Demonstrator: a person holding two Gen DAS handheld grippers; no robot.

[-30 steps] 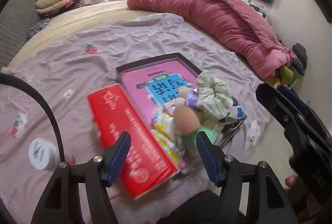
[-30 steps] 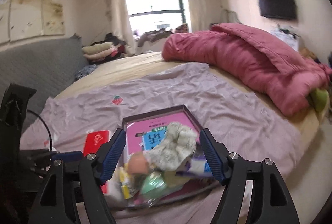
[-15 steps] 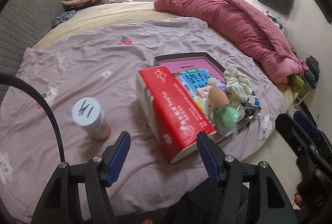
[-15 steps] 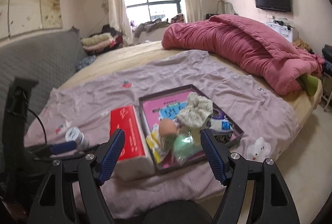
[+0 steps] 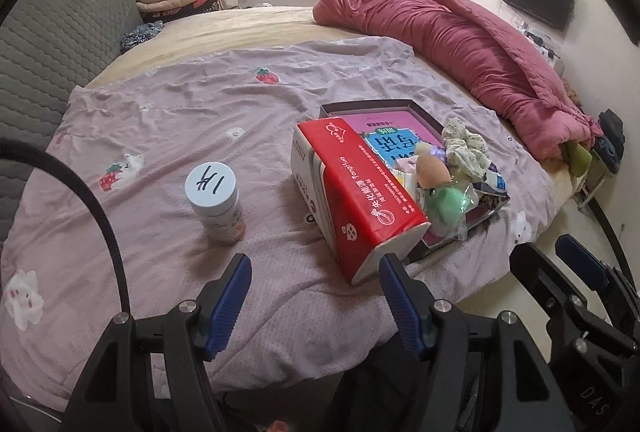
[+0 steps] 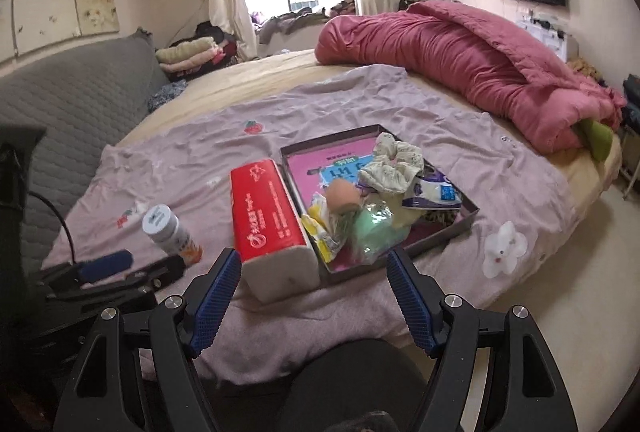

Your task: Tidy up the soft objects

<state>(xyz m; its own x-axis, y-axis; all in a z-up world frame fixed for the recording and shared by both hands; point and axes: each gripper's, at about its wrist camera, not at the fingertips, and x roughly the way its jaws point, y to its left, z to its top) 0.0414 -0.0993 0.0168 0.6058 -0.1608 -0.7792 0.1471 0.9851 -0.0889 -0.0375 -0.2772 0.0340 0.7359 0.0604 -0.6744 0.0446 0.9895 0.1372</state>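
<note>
"DAS" on hand-held gripper [image 5: 576, 260]

Right claw [image 6: 314, 288] open, empty; red tissue pack [image 6: 266, 216] beside tray [image 6: 460, 228].

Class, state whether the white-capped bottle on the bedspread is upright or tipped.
Upright: the bottle stands on its base, cap facing up.

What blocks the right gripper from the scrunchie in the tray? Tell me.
Nothing solid blocks it from above. The right gripper, open and empty, hangs short of the tray; the scrunchie lies on top, behind the beige sponge and green packet.
</note>
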